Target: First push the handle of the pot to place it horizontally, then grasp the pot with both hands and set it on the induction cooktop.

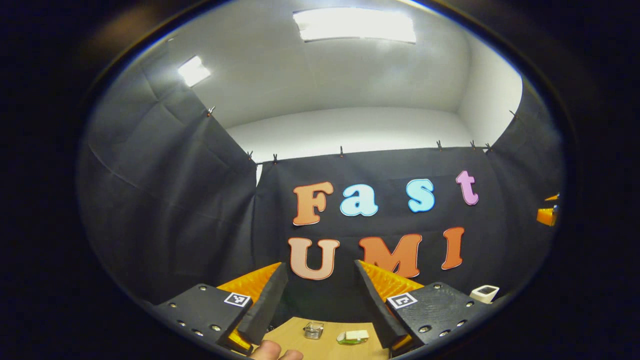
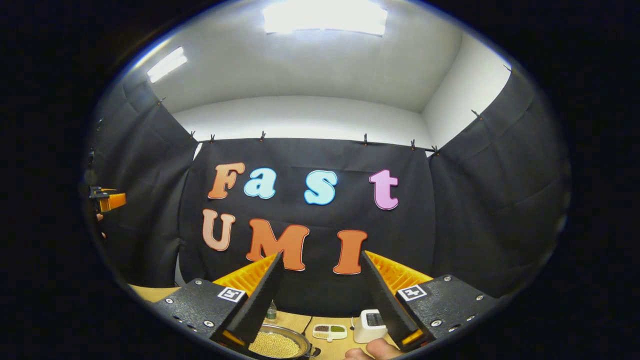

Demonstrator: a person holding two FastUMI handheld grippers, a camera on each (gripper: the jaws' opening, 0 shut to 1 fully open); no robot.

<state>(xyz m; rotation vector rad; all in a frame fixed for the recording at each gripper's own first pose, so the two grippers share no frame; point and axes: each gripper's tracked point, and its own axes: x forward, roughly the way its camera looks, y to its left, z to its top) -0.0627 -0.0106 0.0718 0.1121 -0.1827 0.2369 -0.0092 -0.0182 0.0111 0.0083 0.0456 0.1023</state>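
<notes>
Two tools are raised well above the counter, both aimed at the booth's back wall, and nothing of the task looks begun. The left tool has its fingers spread wide with nothing between them; the right tool is likewise released and empty.

The pot sits low in the right gripper view, on the wooden counter toward its near edge, a round dark pan filled with small pale yellow grains. A dark stub at its rim may be the handle, but I cannot tell which way it points, so whether it already lies horizontally is unclear. Judging from the free tools and the pot resting on bare wood, the push, the two-handed grasp and the move all remain. No cooktop can be made out.

Behind the pot, toward the far edge, lie a small white dish with dark and green contents and a white boxy device, with a small bottle to the left of them. Part of a hand shows at the bottom. In the left gripper view a small metal clip-like thing and a white-and-green item rest on the counter. The dish and device stand near the pot and could be knocked when it is swung or lifted.
</notes>
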